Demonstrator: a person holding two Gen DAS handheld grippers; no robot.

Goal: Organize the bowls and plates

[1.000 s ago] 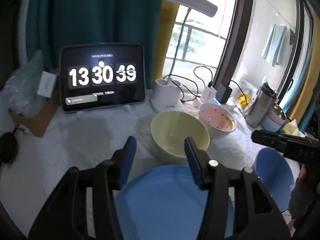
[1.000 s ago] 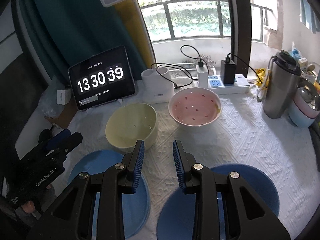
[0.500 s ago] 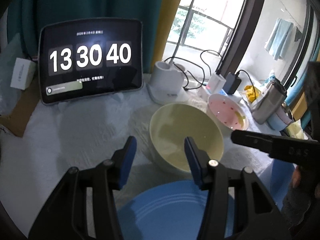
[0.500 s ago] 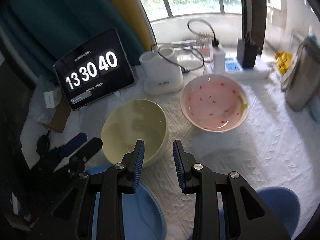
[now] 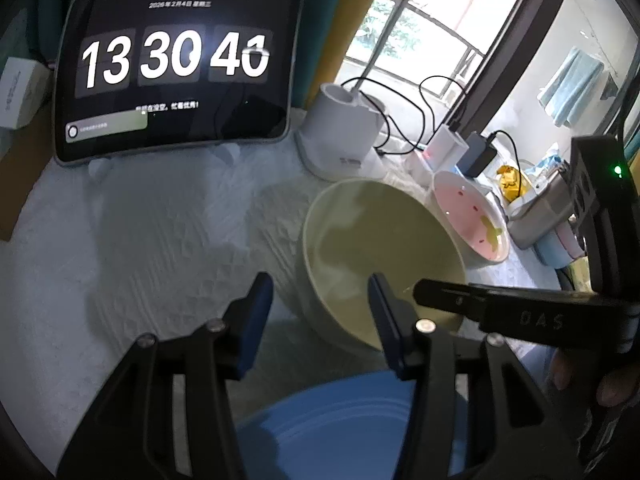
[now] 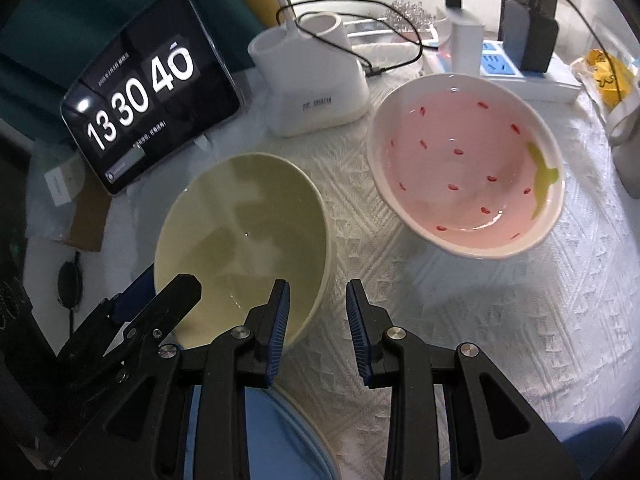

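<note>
Pale-yellow glaze fills both views: the yellow bowl [image 5: 376, 248] sits on the white-clothed counter [image 5: 152, 248], a blue plate [image 5: 340, 424] just in front of it. Only the right wrist view shows the whole pink speckled bowl [image 6: 466, 164] to its right; only the left one shows a hand [image 5: 580, 372] behind the right gripper [image 6: 316, 316]. The left gripper [image 5: 320, 304] is half open and empty, straddling the yellow bowl's left rim. The right gripper's jaws, just closing, are narrower, empty, straddling its right rim.
</note>
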